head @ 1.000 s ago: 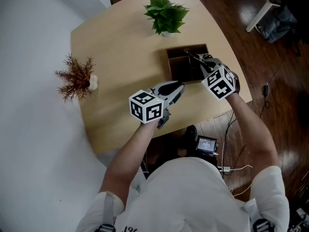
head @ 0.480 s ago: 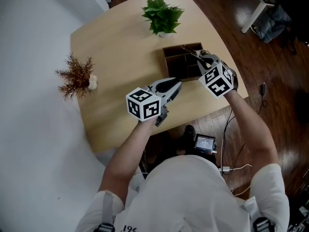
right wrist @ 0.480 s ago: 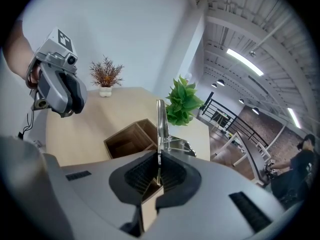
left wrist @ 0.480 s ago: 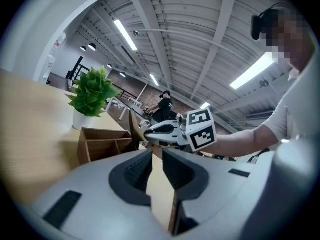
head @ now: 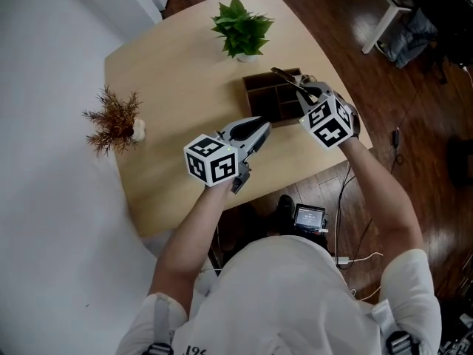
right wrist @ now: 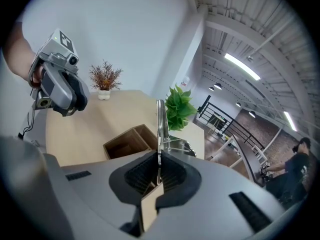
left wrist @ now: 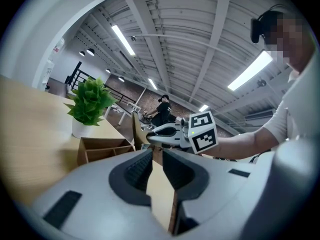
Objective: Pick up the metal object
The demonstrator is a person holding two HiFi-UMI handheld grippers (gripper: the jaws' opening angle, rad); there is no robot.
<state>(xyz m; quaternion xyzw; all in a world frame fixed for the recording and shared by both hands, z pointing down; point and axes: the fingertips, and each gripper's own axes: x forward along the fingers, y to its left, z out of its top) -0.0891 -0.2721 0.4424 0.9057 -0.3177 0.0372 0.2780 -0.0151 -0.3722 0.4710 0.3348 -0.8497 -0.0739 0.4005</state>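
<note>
Right gripper (right wrist: 158, 165) clamped on thin metal object (right wrist: 160, 124) sticking out past its jaws, over wooden box (right wrist: 127, 143); left gripper (left wrist: 156, 159) jaws slightly apart, nothing between, above table (left wrist: 30, 134)

The metal object (right wrist: 160, 126) is partly hidden (by fingers (right wrist: 142, 173)).

Head view: looks steeply down from high above, whole pale surface (head: 170, 65) in frame, both forearms below.
Left gripper view: sits low and close over the surface, tilts upward, faces across to the right gripper (left wrist: 147, 136); ceiling fills the upper half.
Right gripper view: close in, faces back toward the left gripper (right wrist: 67, 104).
Shared by all three: wooden box (head: 273, 102), green plant (head: 240, 28).
Shared by head and right gripper views only: dried plant (head: 114, 120).
</note>
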